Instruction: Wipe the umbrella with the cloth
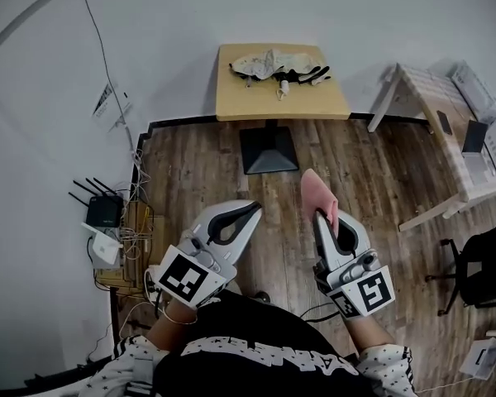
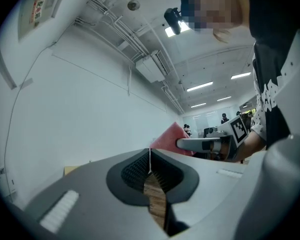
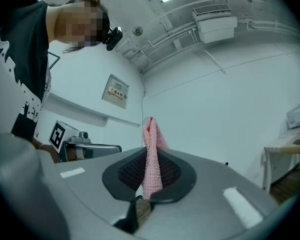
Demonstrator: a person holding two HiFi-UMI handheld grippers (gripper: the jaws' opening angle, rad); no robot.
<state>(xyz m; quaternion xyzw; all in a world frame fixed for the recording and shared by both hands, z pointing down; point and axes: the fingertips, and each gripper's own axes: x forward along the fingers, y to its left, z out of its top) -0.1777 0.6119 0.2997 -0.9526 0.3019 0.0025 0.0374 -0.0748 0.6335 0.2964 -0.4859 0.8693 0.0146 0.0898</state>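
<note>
A folded pale umbrella [image 1: 271, 62] with a black strap lies on the small wooden table [image 1: 236, 99] at the far side of the room. Both grippers hang well short of it, over the wood floor in front of the person. My right gripper [image 1: 321, 215] is shut on a pink cloth [image 1: 317, 192], which stands up out of its jaws; the knitted cloth [image 3: 150, 136] fills the gap of the right gripper [image 3: 149, 156]. My left gripper [image 1: 253, 208] is shut with nothing between its pads [image 2: 150, 154]. The pink cloth [image 2: 169, 136] also shows from the left gripper view.
The table's black pedestal base [image 1: 269, 149] stands on the floor ahead. A router and a tangle of cables [image 1: 107, 217] sit by the left wall. A white slatted bench [image 1: 446, 135] and a dark office chair [image 1: 486, 263] are at the right.
</note>
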